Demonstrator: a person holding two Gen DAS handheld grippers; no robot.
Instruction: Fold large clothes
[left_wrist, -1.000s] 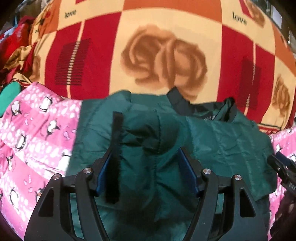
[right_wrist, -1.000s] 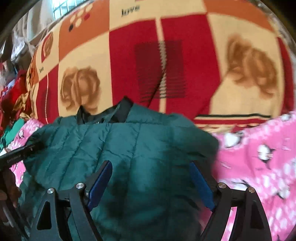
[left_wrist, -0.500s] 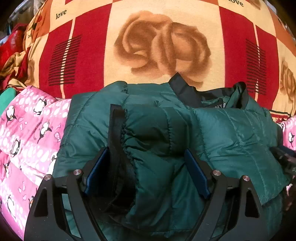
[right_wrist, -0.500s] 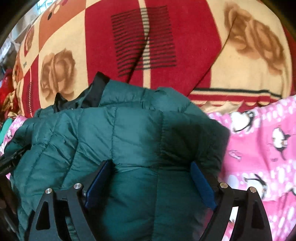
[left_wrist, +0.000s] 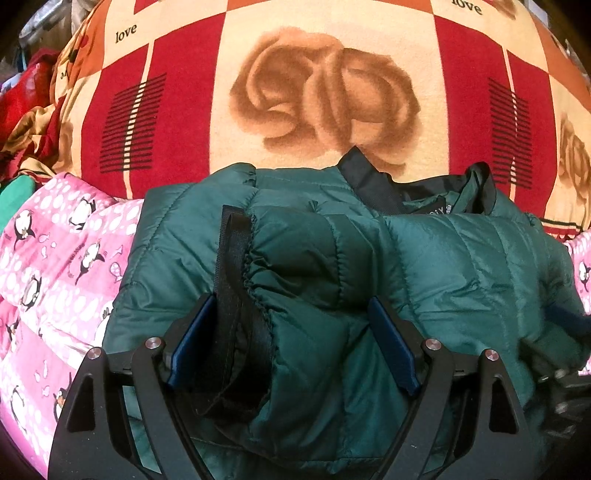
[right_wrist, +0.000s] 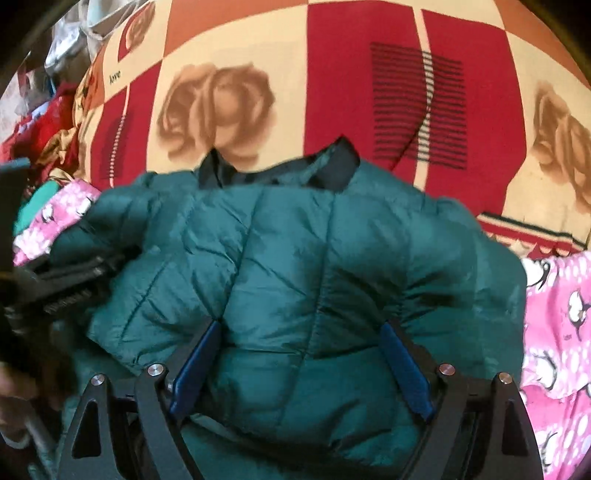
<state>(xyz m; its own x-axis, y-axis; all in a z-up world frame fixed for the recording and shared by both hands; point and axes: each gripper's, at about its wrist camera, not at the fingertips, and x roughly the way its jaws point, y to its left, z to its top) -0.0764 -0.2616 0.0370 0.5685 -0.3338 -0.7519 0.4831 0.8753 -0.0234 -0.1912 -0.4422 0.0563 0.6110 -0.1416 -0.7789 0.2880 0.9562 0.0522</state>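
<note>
Green puffer jacket (left_wrist: 461, 258) lies bunched on the bed, collar end toward the far edge where the rose-check blanket (left_wrist: 325, 92) starts, pink penguin sheet (left_wrist: 55, 266) under it on both sides

Left gripper (left_wrist: 291, 343) jaws spread wide, the folded sleeve end with its black cuff strap (left_wrist: 232, 266) bulging between them; pads touch fabric but don't look pinched, so open. Right gripper (right_wrist: 301, 365) same, wide apart around the puffy body panel, no pinch seen

Change over the last second: both views went from blurred and high to close and sharp, jacket now fills more of each frame and its top layer sits doubled toward the collar (right_wrist: 332, 166). Reads as the fold just laid down and pressed. Judgement: one fold done, next is likely release and square up; puffy fill may spring back
</note>
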